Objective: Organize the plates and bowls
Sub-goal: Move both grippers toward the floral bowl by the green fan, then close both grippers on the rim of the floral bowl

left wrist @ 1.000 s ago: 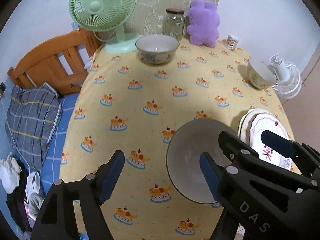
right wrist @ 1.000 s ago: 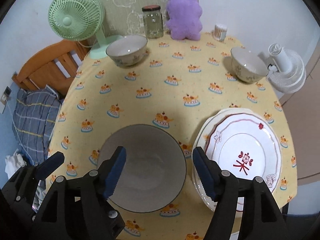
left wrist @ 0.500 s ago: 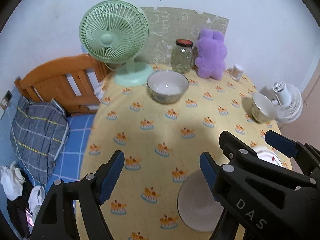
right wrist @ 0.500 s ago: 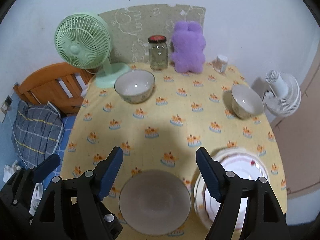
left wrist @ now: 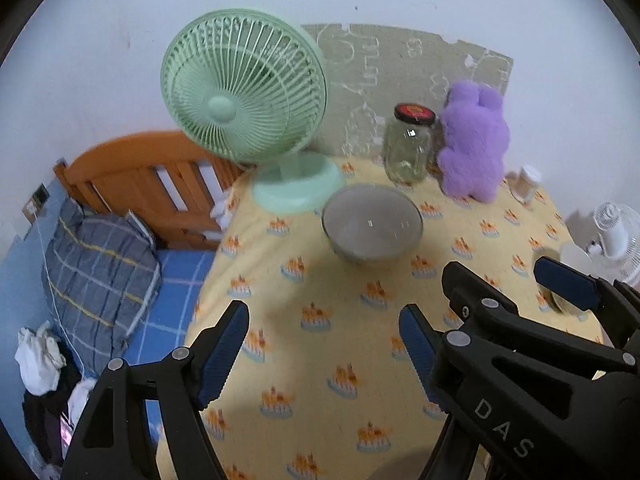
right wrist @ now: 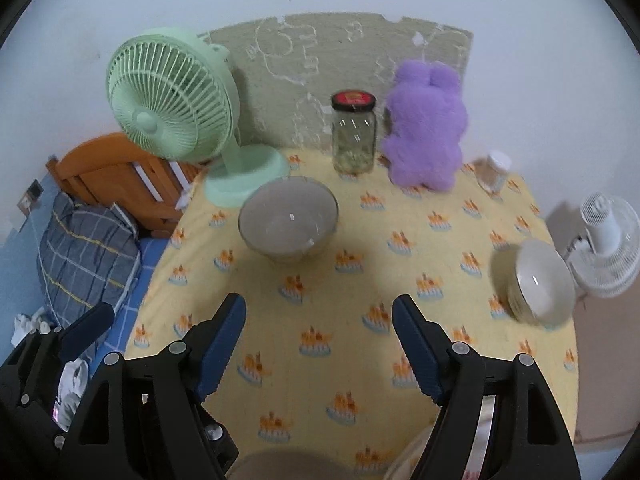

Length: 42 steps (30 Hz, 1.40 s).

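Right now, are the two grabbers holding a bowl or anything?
No, nothing is held. The left gripper and the right gripper both hang open over the tablecloth, with only cloth showing between their blue pads.

Pale wall, round table in yellow cake-print cloth, orange wooden bedframe, blue bedding

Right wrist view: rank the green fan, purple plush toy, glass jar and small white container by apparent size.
1. green fan
2. purple plush toy
3. glass jar
4. small white container
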{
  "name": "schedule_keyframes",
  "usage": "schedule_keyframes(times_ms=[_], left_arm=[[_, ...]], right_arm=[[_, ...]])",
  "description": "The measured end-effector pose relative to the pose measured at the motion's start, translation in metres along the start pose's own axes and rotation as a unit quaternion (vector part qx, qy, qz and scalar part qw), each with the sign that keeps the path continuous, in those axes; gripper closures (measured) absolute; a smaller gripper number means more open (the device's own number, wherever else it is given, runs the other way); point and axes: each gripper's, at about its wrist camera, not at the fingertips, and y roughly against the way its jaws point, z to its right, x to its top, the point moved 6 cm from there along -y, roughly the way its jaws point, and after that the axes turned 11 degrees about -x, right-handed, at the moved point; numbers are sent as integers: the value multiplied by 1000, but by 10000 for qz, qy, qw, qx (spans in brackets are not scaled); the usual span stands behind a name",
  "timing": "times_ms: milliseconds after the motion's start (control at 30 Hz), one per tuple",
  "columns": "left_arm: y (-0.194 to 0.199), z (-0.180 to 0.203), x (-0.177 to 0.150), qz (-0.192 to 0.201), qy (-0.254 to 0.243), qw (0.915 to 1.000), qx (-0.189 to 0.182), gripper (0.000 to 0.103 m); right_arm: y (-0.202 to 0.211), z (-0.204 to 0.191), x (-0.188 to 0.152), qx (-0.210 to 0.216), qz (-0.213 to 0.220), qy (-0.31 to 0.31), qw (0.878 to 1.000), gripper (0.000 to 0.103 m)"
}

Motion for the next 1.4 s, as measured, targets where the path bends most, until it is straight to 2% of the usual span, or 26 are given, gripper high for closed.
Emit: schedule_keyframes(times_ms=[400,533,633,800,867,1000,1067,1200,1267,1400], left_arm=[[-66,-2,35,-201,293,9990,257,24],[-86,-6,44,-183,287,9976,608,24],[-100,-9,49,-143,382,9977,537,25],[-127,-15,59,-164,430,9978,469,34],[-138,-18,61,-212,500,9977,403,40],[-157,-26,61,-324,707,9963,363,41],[-166,-29,60,-369,747,9959,355,48],[-181,-33,55,-515,786,9949,379,56],[-189,-34,52,-629,805,9942,344,65],[-199,-34,47,-774,803,9931,365,76]], right_arm=[[-71,0,46,179,-122,265,9994,25],[-95,-1,56,233,-101,304,9992,25],[-112,1,61,237,-164,184,9994,25],[-140,0,73,191,-160,170,9995,33],[-152,-2,75,224,-208,141,9994,35],[-173,-7,80,299,-261,109,9992,36],[-183,-11,81,344,-295,133,9989,38],[-201,-19,79,317,-416,182,9985,49],[-206,-22,77,310,-486,209,9981,55],[-218,-29,72,351,-607,284,9971,67]])
